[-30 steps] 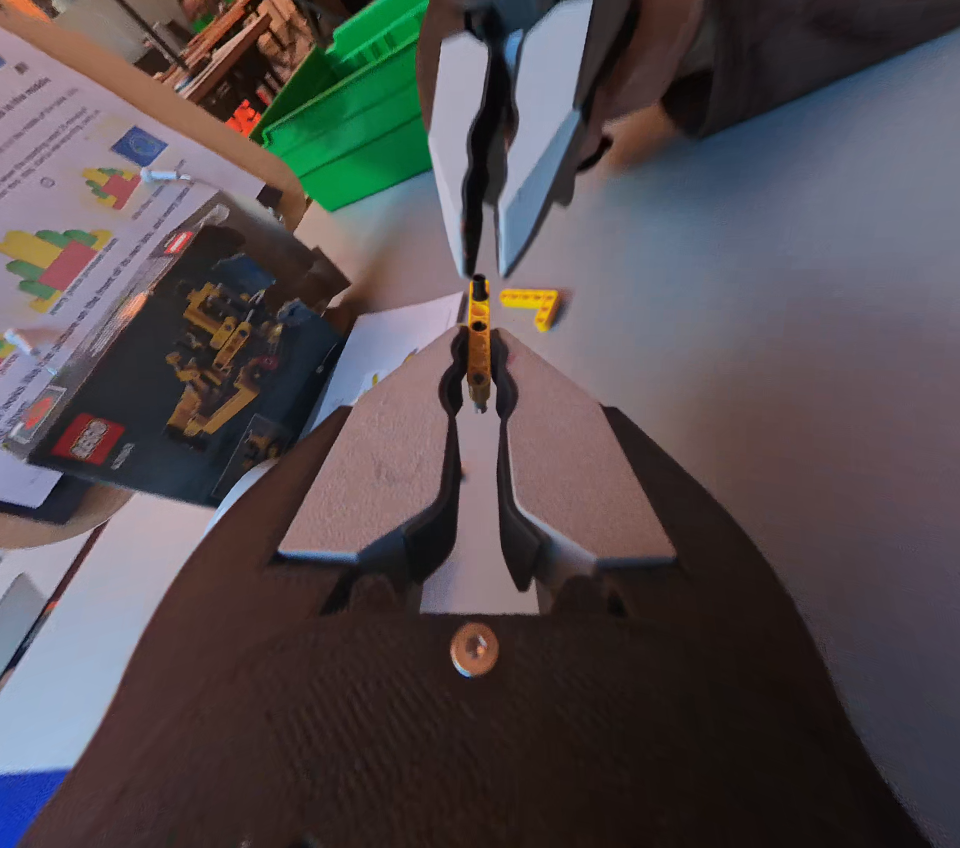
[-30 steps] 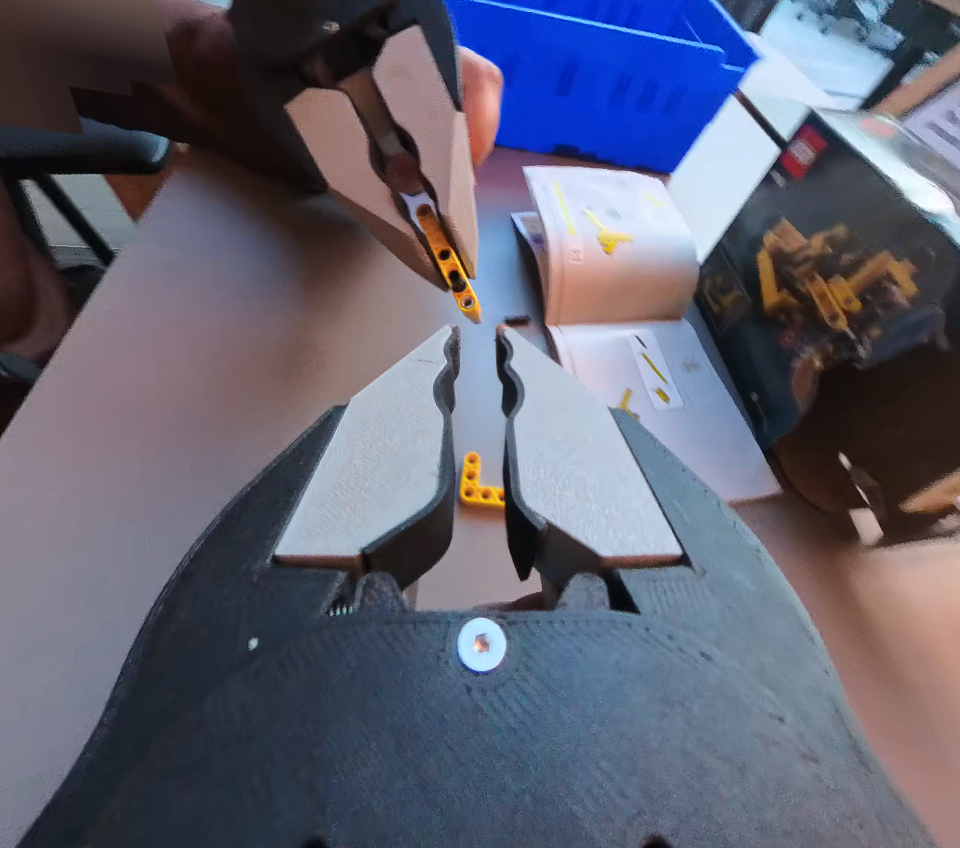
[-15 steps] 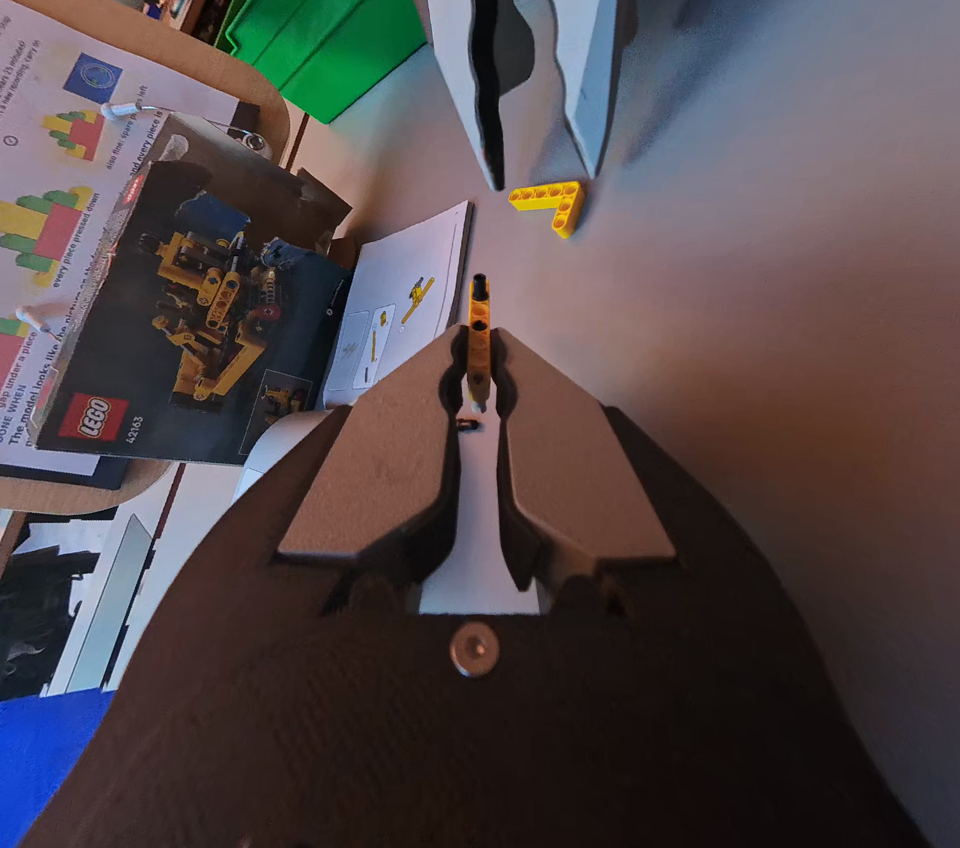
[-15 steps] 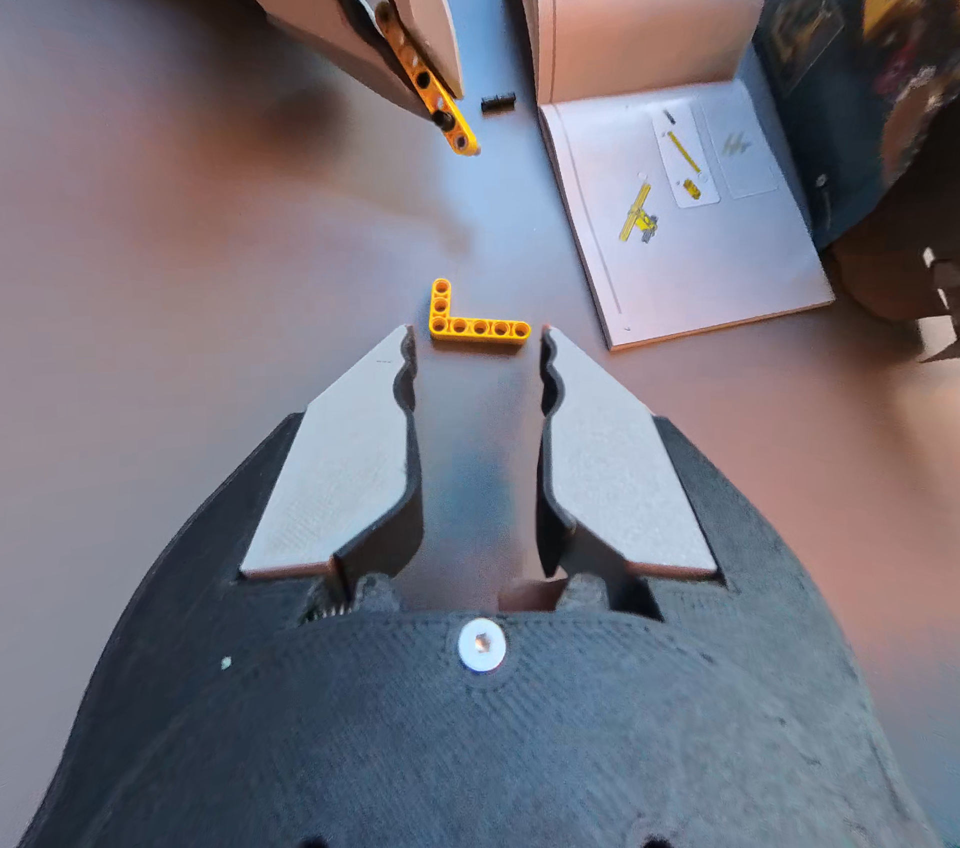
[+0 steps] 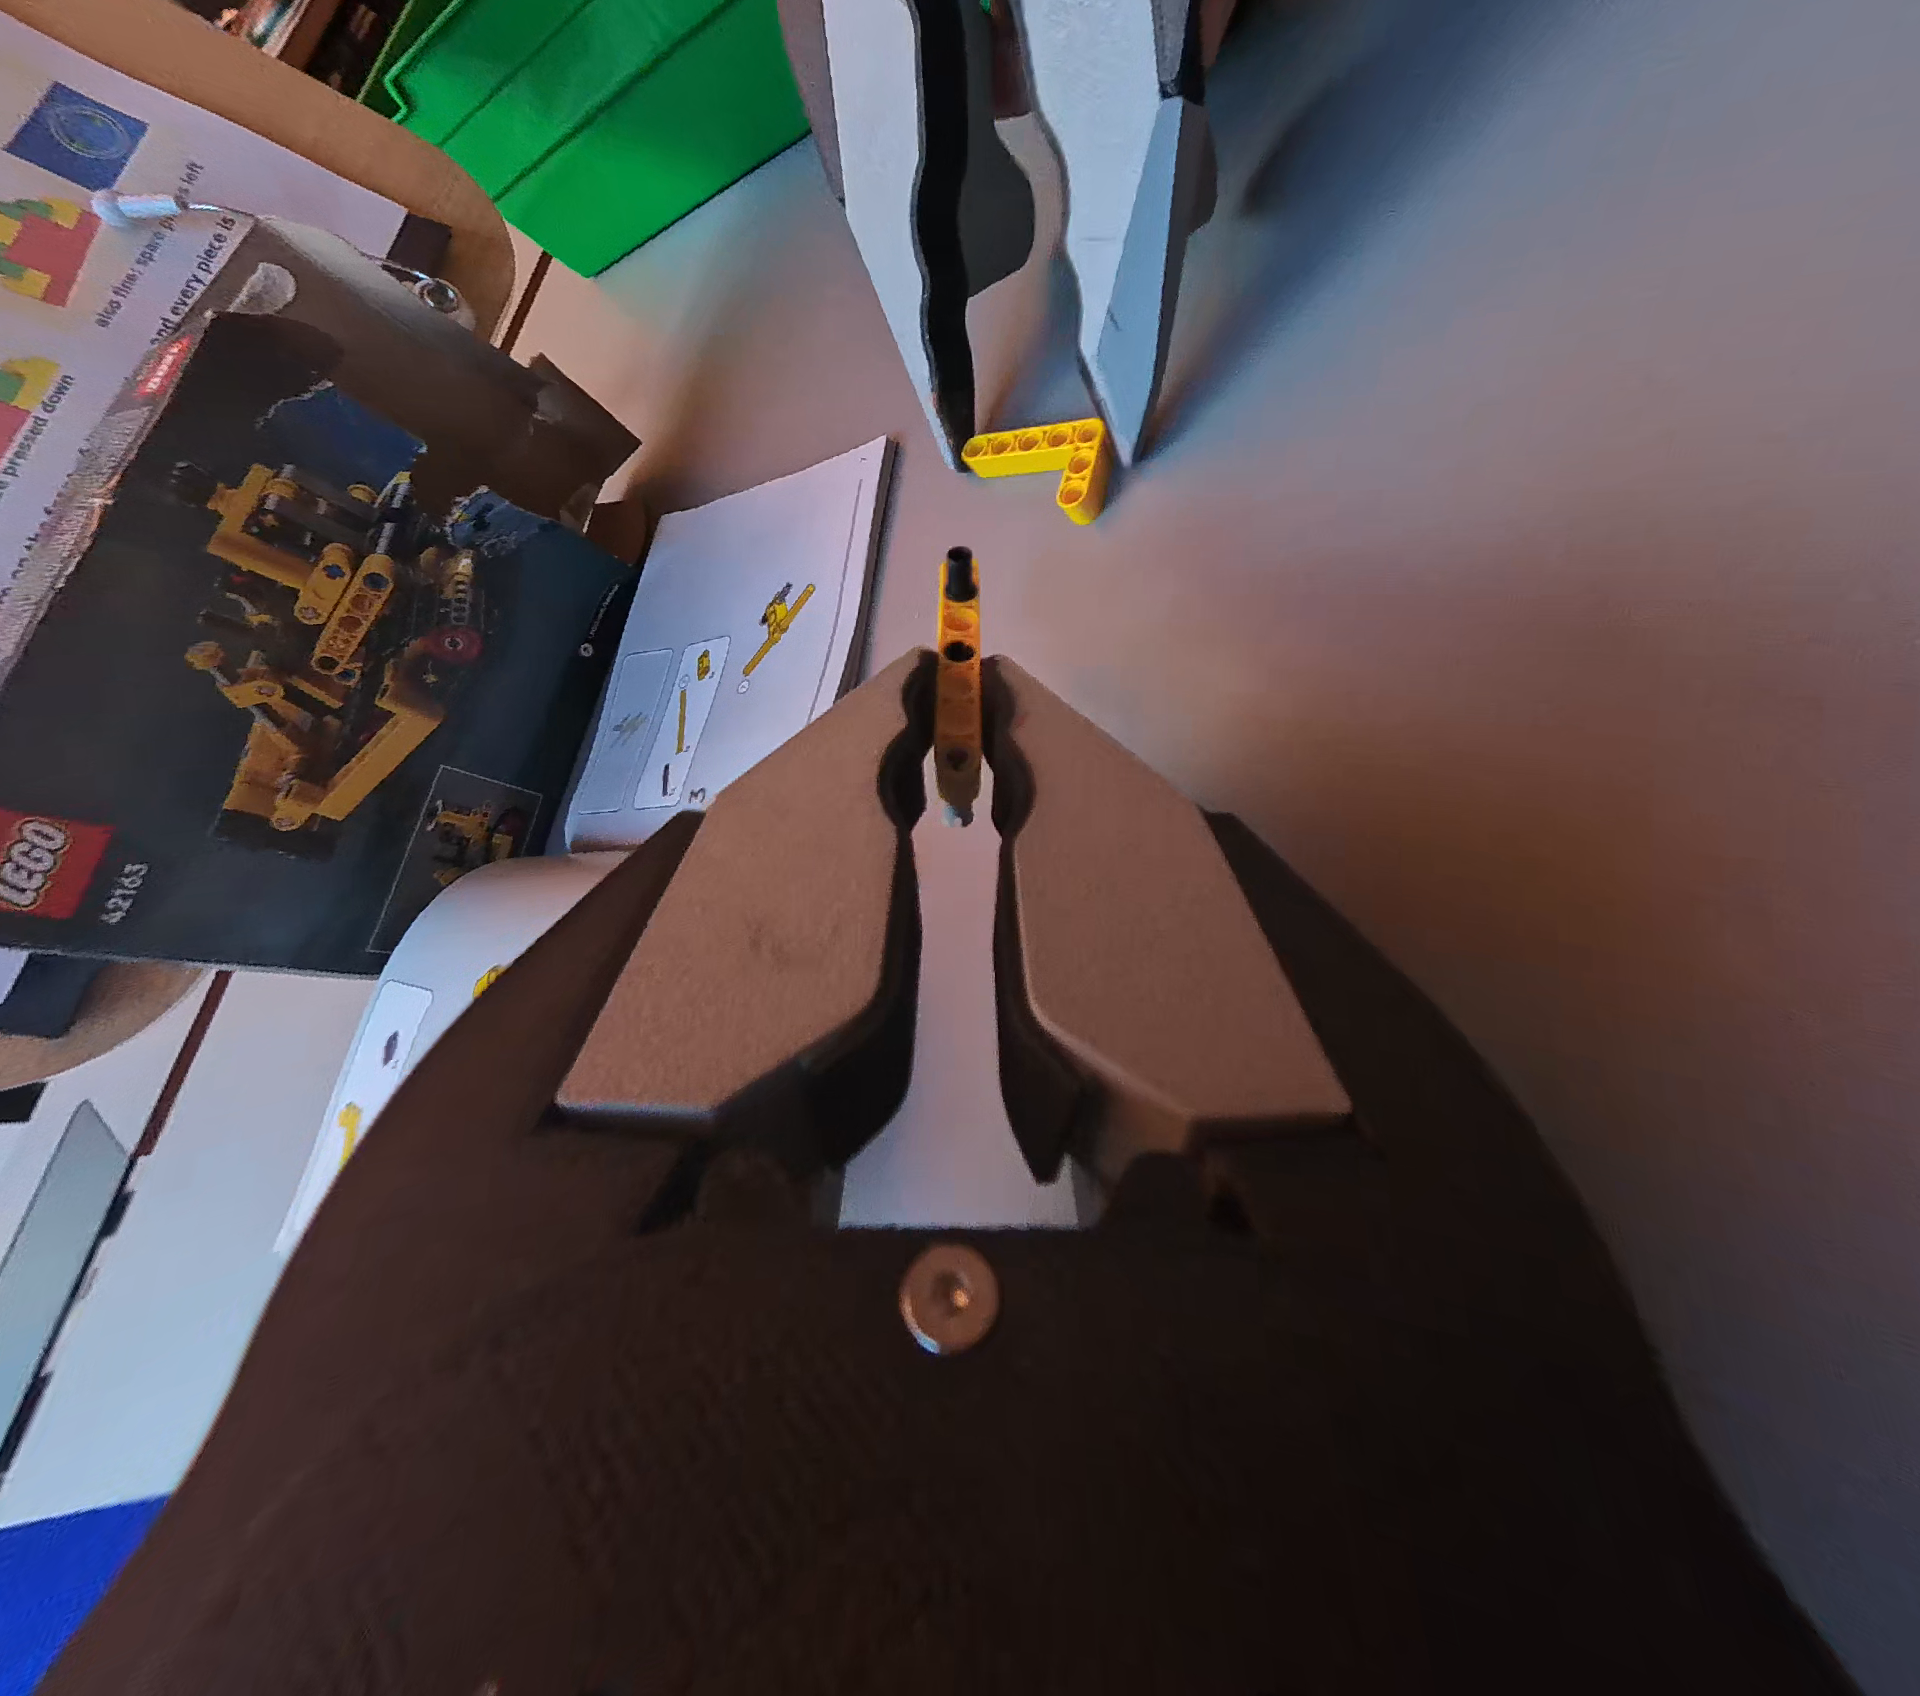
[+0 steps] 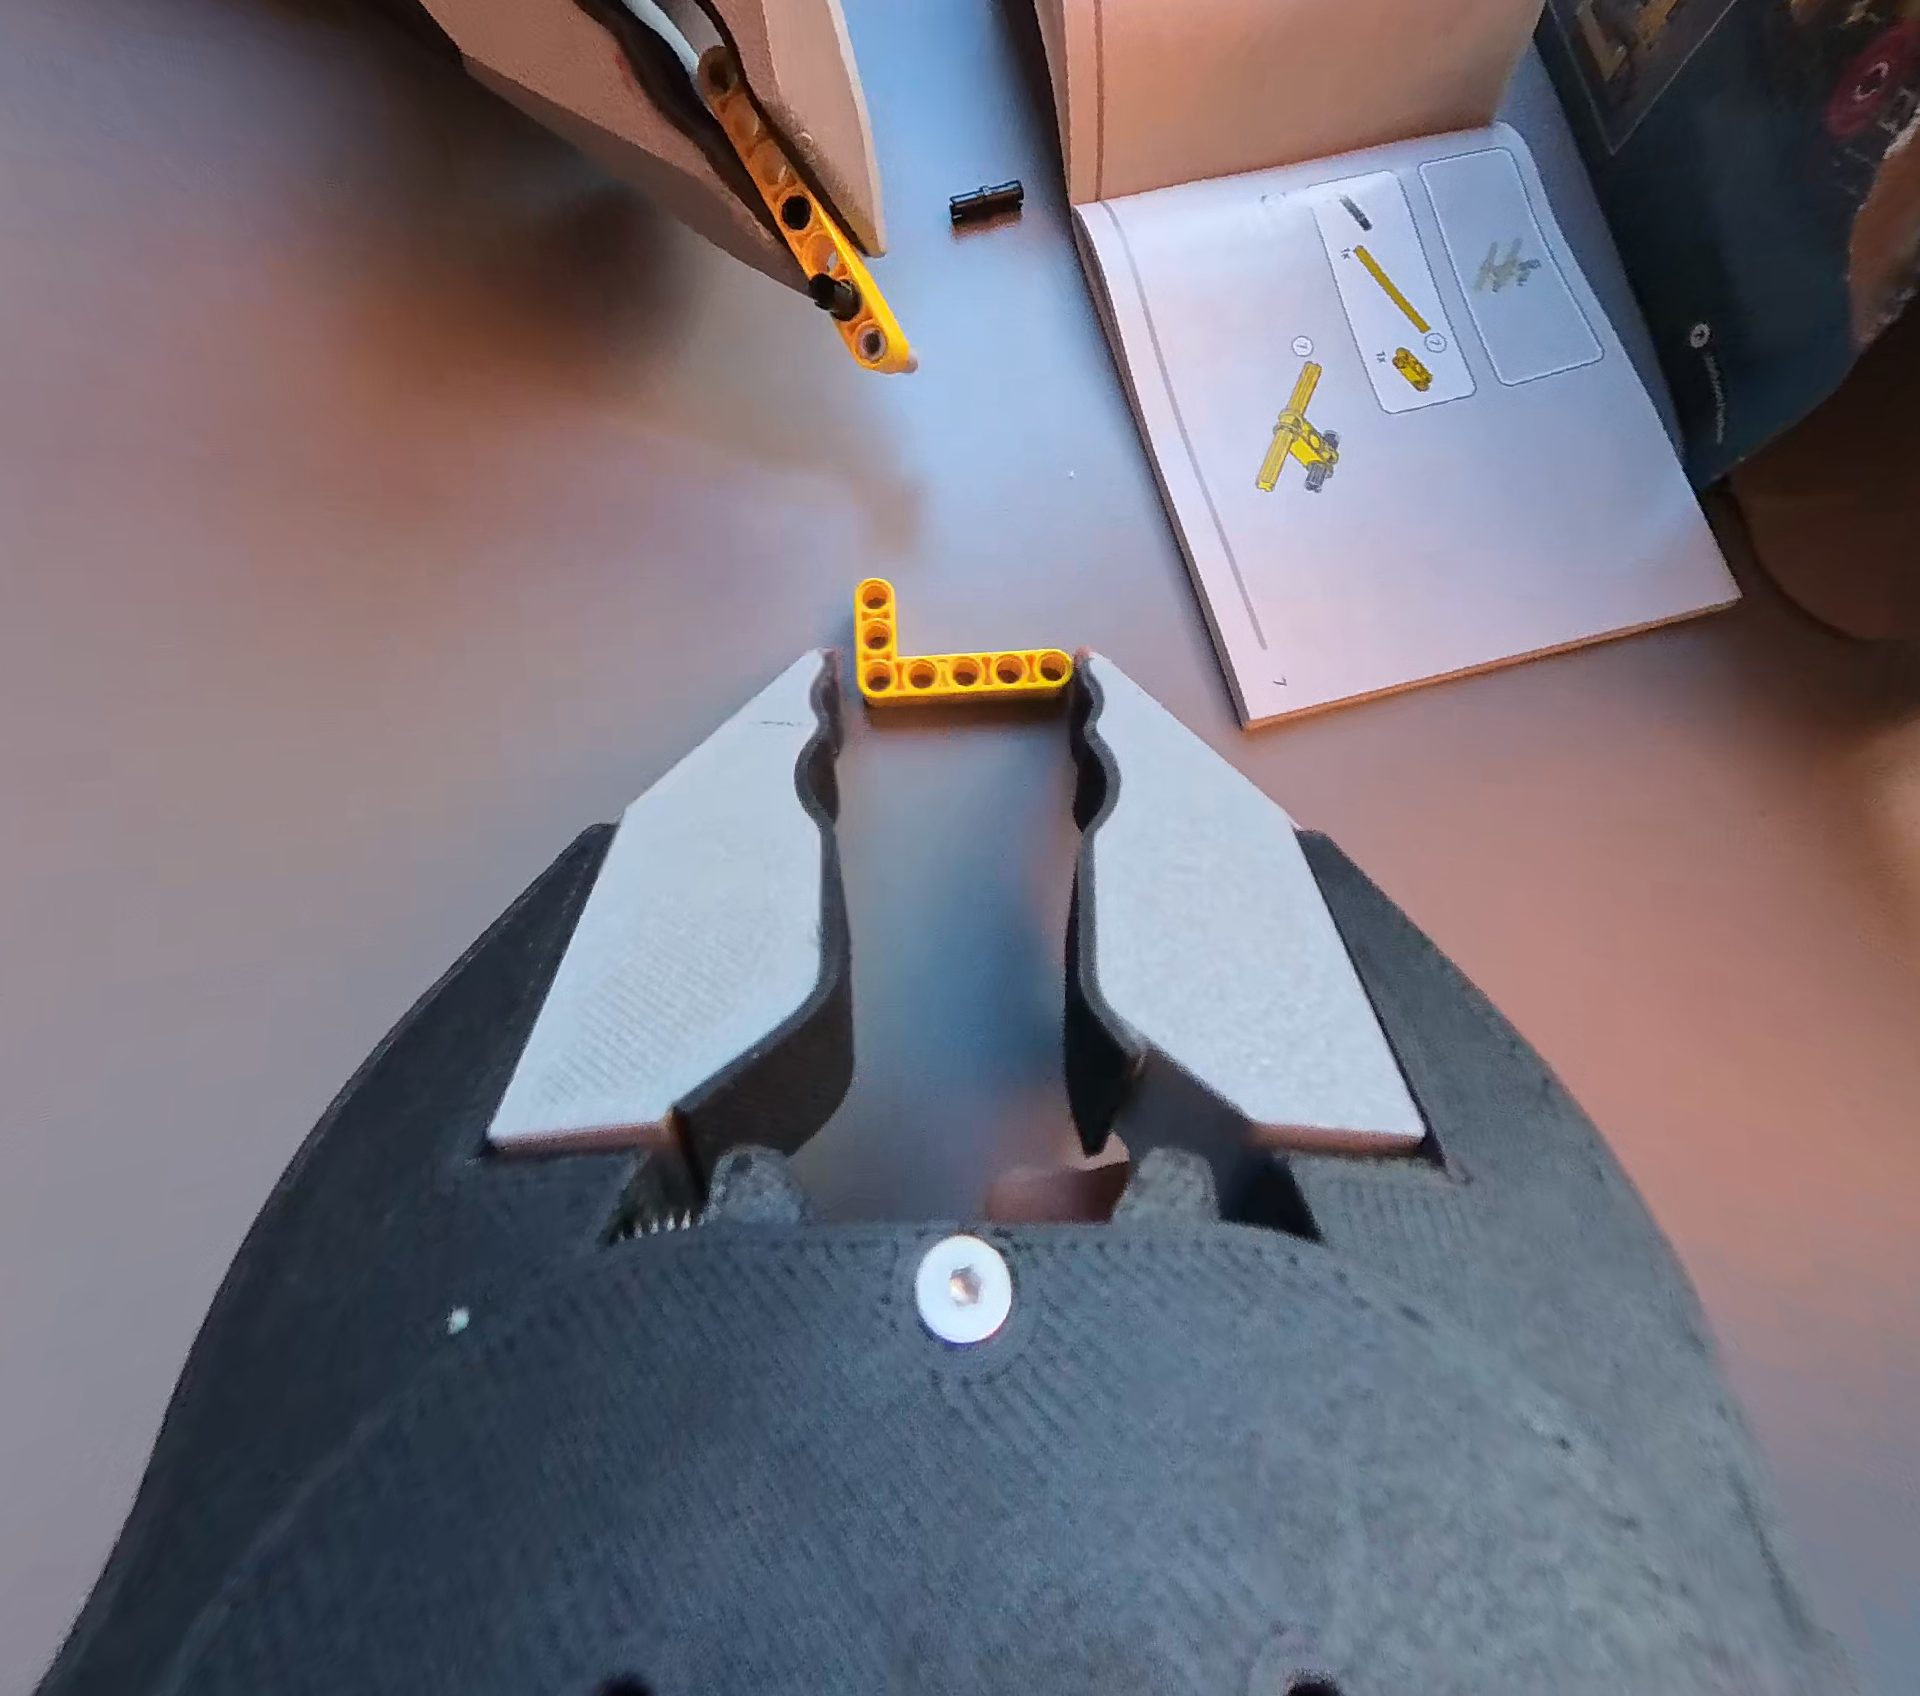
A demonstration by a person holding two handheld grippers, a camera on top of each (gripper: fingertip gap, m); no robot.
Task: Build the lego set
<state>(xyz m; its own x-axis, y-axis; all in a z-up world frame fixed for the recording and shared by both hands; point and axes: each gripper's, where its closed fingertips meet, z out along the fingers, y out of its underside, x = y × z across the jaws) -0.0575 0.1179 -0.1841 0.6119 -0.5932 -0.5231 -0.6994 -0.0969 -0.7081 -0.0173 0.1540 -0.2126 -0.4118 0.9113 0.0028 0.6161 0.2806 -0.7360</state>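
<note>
On the grey bench [image 6: 312, 607], an L-shaped yellow piece [image 6: 961, 664] lies flat between the tips of the right gripper [image 6: 951, 680], whose fingers [image 6: 717, 867] are spread wide on either side of its long arm, holding nothing. The left gripper [image 5: 958, 690] is closed on a straight yellow beam [image 5: 958, 670] with a black pin [image 5: 957, 560] at its far end. A spare black pin [image 6: 985, 199] lies beside the open instruction booklet [image 6: 1455, 451]; the set's box [image 5: 281, 659] stands near.
</note>
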